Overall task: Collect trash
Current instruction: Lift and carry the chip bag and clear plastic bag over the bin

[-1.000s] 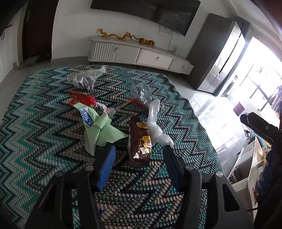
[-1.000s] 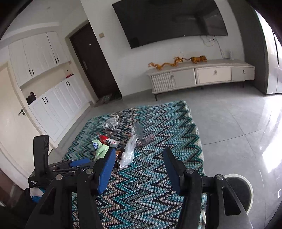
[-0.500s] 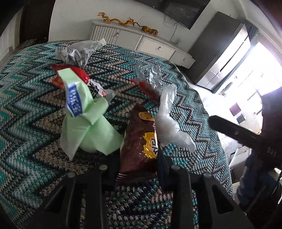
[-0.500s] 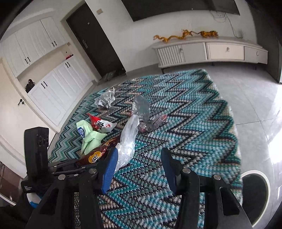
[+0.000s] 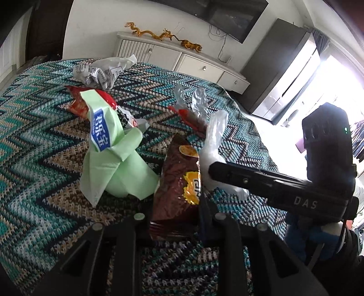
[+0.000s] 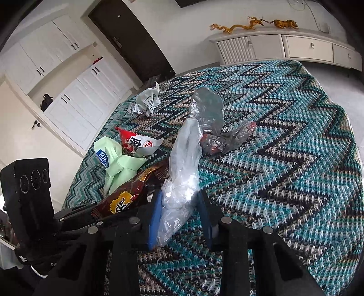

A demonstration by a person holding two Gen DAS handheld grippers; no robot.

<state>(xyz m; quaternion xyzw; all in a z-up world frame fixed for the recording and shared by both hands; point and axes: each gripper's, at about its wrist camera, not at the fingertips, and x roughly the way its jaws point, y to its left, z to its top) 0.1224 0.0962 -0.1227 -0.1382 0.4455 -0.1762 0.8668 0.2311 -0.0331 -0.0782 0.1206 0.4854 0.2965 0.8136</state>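
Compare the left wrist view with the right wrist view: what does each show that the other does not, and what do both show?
Only the left wrist view shows the wall TV, the tall grey cabinet and the bright window.

Only the right wrist view shows the dark door and the white cupboards.

Both show the zigzag rug, the green wrapper, the brown snack bag between the left gripper fingers, the clear plastic bag between the right gripper fingers, and the golden dragon ornaments.

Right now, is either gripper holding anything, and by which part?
The left gripper clamps the brown chip bag by its near end. The right gripper straddles the clear plastic bag's lower part, not visibly clamped.
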